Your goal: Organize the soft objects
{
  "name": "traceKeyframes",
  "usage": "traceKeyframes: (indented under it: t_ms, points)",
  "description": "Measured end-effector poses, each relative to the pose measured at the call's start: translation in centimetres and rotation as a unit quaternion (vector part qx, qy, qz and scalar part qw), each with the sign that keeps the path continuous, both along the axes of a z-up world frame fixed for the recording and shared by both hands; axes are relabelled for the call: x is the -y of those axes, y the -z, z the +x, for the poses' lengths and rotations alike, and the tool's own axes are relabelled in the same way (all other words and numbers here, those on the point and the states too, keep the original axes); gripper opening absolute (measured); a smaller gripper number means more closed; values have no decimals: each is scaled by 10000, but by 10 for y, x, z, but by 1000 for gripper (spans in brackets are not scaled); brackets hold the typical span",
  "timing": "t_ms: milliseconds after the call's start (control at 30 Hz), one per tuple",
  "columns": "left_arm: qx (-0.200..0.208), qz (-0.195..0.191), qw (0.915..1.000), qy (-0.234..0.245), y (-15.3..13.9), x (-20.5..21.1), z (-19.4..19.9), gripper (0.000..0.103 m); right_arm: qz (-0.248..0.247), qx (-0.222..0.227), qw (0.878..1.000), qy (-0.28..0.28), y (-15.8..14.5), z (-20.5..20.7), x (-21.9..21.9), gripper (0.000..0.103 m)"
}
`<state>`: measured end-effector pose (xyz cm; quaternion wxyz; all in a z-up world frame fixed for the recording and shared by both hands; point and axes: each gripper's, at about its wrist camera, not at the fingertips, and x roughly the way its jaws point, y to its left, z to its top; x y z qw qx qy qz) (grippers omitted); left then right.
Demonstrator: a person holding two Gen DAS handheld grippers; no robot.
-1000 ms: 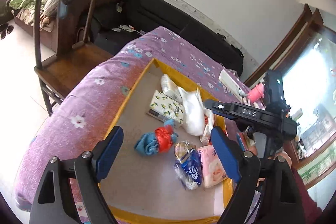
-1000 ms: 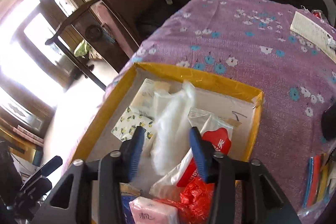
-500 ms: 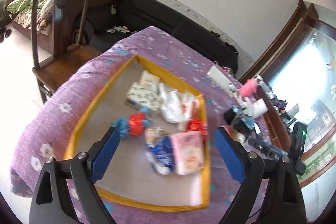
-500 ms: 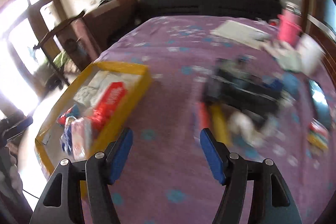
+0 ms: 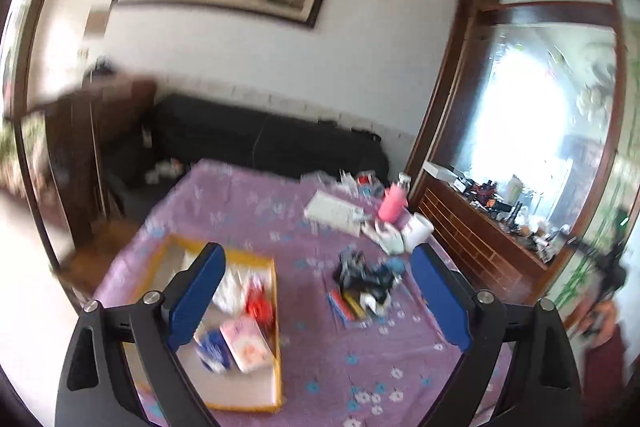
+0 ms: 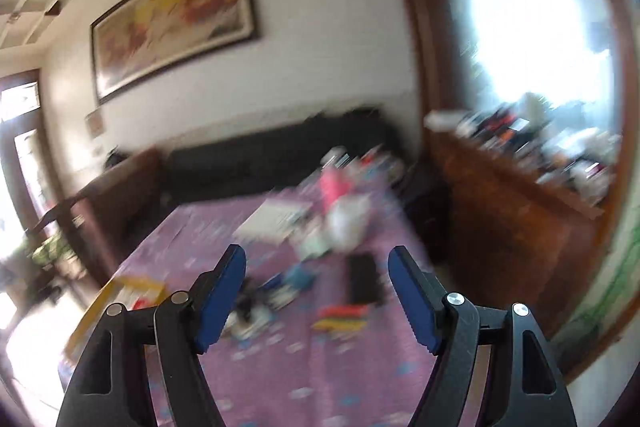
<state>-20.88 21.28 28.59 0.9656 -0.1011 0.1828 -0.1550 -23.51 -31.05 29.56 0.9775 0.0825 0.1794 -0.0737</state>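
A yellow-rimmed tray (image 5: 276,311) lies on the purple flowered tablecloth (image 5: 320,359) at lower left. In it are a pink tissue pack (image 5: 248,343), a blue packet (image 5: 214,347), a red packet (image 5: 258,303) and white plastic bags (image 5: 230,285). My left gripper (image 5: 316,299) is open and empty, raised well above the table. My right gripper (image 6: 318,297) is open and empty, also raised; its view is blurred. The tray's corner (image 6: 116,291) shows at the left of the right wrist view.
A dark pile of small items (image 5: 364,275) and coloured pens (image 5: 348,303) lie mid-table. A pink bottle (image 5: 392,203), a white mug (image 5: 418,229) and papers (image 5: 332,211) stand farther back. A black sofa (image 5: 260,139) and a wooden sideboard (image 5: 476,231) border the table.
Both grippers have lifted and tilted up away from the tray, so the wall and painting now fill the upper views. The right gripper swung right, past the tray. Both stay open.
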Motion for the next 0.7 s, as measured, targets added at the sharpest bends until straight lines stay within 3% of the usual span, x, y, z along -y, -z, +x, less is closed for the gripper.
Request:
traceKeyframes:
  t_ms: [100, 233, 367, 433, 500, 567, 667, 700]
  points:
    - [371, 470, 9973, -416, -39, 9, -6, 95, -185, 250, 9985, 458, -51, -33, 35, 78]
    - [774, 859, 9854, -1251, -94, 6, -13, 99, -401, 610, 9900, 1204, -122, -71, 71, 78]
    - [1012, 1294, 9610, -2227, -149, -8, -8, 103, -866, 772, 9727, 2010, -202, -104, 90, 79]
    - [1000, 1418, 9521, -2518, -167, -17, 0, 103, -1055, 651, 9669, 2232, -229, -110, 93, 89]
    - [969, 1351, 9545, -2474, -172, -24, 7, 103, -1146, 533, 9630, 2379, -242, -110, 90, 92]
    - [780, 1298, 9680, -2001, -159, -23, 20, 103, -1126, 417, 9630, 2411, -237, -102, 88, 95]
    - [367, 1332, 9812, -1348, -114, -7, 41, 103, -997, 216, 9735, 2047, -195, -81, 79, 95]
    - [181, 1320, 9852, -1075, -94, 1, 49, 103, -922, -30, 9783, 1853, -165, -63, 73, 95]
